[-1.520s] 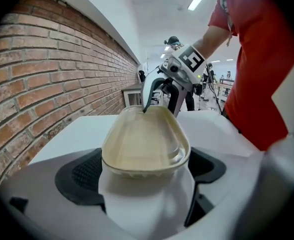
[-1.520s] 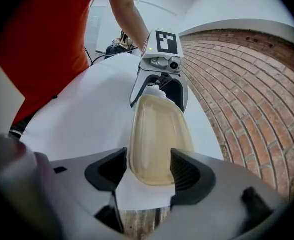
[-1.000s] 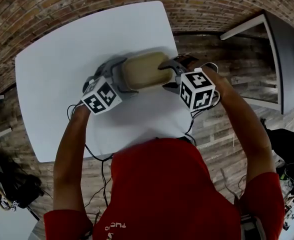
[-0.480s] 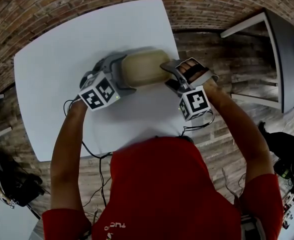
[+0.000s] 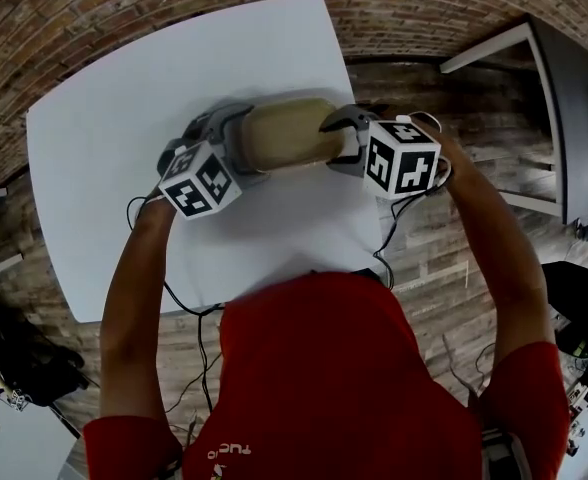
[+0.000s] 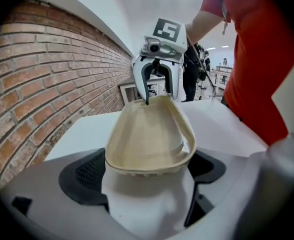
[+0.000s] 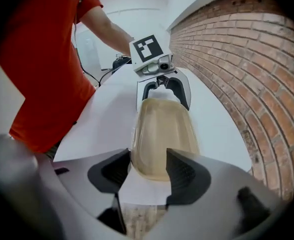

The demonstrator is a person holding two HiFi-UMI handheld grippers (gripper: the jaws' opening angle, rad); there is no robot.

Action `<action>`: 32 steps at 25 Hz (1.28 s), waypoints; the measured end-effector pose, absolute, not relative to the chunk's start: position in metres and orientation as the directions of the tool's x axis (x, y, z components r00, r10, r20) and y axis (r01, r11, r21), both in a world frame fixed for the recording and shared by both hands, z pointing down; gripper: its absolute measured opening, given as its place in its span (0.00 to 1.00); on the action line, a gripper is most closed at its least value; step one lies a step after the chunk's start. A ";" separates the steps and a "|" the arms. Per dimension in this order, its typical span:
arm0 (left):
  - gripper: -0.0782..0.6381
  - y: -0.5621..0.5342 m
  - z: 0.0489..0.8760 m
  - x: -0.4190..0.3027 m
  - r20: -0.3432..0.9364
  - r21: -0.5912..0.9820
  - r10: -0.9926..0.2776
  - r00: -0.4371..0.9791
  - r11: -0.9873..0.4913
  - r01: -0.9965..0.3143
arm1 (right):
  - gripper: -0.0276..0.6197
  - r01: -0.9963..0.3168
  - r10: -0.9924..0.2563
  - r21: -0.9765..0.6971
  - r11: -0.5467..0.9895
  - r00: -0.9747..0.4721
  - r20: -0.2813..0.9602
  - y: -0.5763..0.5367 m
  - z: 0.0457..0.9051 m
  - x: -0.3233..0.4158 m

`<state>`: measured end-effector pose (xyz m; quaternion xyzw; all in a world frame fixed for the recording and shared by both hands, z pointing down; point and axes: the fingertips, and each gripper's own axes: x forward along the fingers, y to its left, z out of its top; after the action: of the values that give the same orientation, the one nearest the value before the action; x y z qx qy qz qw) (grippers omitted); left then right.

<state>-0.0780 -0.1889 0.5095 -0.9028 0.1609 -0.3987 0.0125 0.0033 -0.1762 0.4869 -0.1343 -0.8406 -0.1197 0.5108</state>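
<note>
A shallow beige tray (image 5: 284, 133) was held off the white table (image 5: 104, 138), over the side of the table nearest its right edge, with a gripper at each short end. The left gripper (image 5: 236, 143) had its jaws set fairly wide, the tray's broad rounded end lodged between the dark pads and its rim pressing against both. The right gripper (image 5: 342, 138) held the opposite end with its jaws drawn closer together, the pads clamping the rim from both sides, roughly above the table's right edge. The tray lay open side up and tilted slightly over the table. A brick wall (image 6: 32, 84) ran along the table's far side, and the person's red shirt (image 5: 324, 368) was at the table's near edge.
</note>
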 end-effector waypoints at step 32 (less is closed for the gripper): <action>0.83 -0.187 0.511 -0.079 0.745 -0.193 -0.293 0.600 -0.954 -0.227 | 0.39 0.519 -0.174 0.437 0.734 -0.478 0.861 -0.171 0.499 0.015</action>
<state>-0.0789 -0.1872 0.5111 -0.8935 0.1457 -0.4230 0.0390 0.0145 -0.1711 0.4995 -0.1097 -0.7862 -0.3477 0.4990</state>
